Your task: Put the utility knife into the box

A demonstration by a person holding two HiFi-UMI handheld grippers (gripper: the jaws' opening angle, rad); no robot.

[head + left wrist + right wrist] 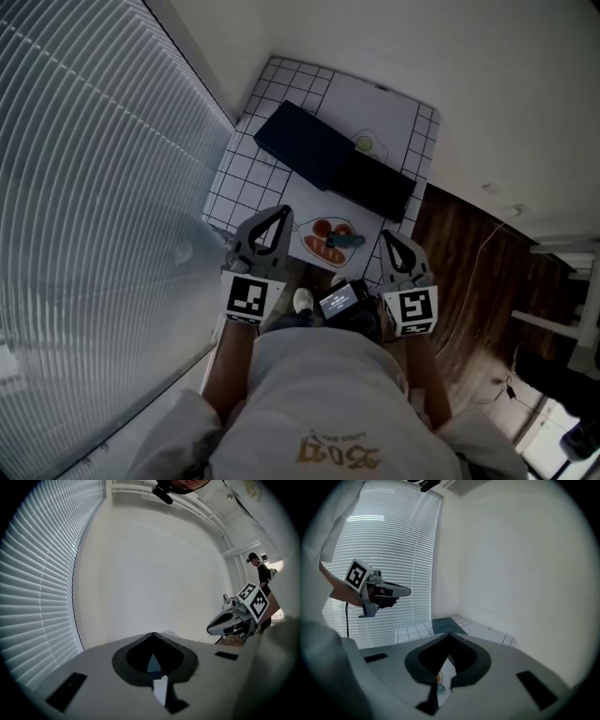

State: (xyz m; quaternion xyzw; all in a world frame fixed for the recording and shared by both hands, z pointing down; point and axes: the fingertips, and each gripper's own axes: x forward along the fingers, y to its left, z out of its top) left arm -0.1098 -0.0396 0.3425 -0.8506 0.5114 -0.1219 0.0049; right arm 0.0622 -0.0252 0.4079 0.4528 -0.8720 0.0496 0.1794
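Note:
In the head view a teal utility knife lies on a white plate beside red and orange items. Beyond it on the table sits a dark box with a second dark panel next to it. My left gripper hangs over the table's near edge, left of the plate, jaws meeting at the tip with nothing in them. My right gripper hovers right of the plate, also shut and empty. In the left gripper view the left gripper faces a bare wall. The right gripper looks over the box.
A checked cloth covers the table, with a small green round thing near the box. Window blinds run along the left; wooden floor lies to the right. A person stands far off.

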